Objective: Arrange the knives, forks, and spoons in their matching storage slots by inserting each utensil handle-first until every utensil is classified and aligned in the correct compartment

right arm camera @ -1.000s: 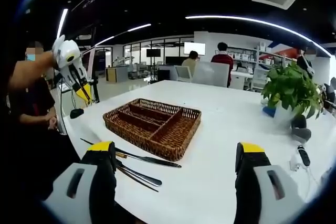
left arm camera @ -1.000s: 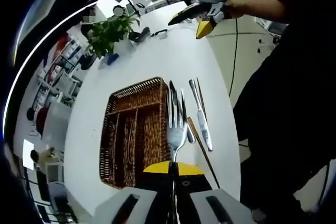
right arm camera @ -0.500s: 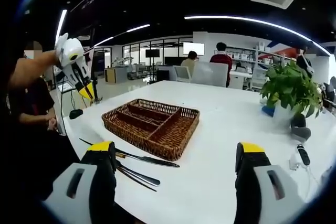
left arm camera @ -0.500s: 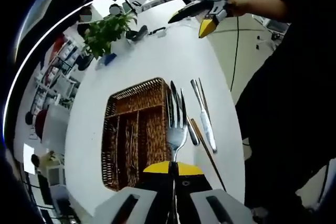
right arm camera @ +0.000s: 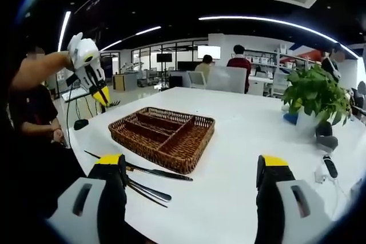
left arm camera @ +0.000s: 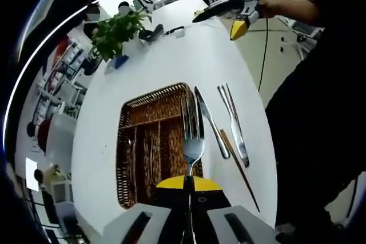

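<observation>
Our left hand-held gripper [left arm camera: 189, 190] is clenched on a fork [left arm camera: 192, 141], tines pointing away, above the near end of the wicker tray [left arm camera: 150, 141] on the white counter [left arm camera: 189, 55]; our right hand-held gripper [right arm camera: 191, 167] is released, grasping nothing, its jaws wide apart; a knife [left arm camera: 210, 121] and further cutlery [left arm camera: 234, 124] lie just right of the tray; a potted plant [right arm camera: 315, 98] stands far off.
</observation>
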A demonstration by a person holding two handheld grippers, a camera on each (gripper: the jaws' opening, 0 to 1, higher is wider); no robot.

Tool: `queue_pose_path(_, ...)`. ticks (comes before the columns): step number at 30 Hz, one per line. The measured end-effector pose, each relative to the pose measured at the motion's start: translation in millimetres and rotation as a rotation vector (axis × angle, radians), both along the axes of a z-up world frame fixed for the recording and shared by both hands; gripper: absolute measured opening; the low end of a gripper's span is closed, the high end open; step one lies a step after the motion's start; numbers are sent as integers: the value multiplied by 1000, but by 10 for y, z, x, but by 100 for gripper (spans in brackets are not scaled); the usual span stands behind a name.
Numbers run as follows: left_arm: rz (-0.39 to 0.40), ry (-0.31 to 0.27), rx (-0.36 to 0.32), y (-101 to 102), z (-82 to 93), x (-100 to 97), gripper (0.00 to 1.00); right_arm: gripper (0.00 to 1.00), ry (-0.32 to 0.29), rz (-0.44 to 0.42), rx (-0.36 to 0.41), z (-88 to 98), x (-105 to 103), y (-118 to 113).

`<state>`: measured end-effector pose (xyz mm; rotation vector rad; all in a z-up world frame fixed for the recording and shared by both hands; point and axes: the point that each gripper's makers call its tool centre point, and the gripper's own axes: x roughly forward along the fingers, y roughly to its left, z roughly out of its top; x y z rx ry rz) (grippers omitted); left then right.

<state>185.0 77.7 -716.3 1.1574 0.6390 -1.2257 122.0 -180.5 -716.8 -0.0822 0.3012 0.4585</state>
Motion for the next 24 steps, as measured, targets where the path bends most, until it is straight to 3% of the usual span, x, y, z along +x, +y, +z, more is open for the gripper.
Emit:
queue_pose_path(7, -2, -5, 26, -24, -76, 188, 0, 96, 3, -8, 3, -16, 19, -36)
queue_pose_path(13, 12, -10, 5, -81, 20, 397, 0, 96, 14, -16, 3, -59, 20, -59)
queue_pose_path(19, 2, -40, 38, -125, 42, 573, 0, 96, 17, -17, 3, -57, 28, -56)
queue_pose_path(24, -2, -26, 46, -185, 48, 676, 0, 96, 13, -22, 7, -37, 31, -52)
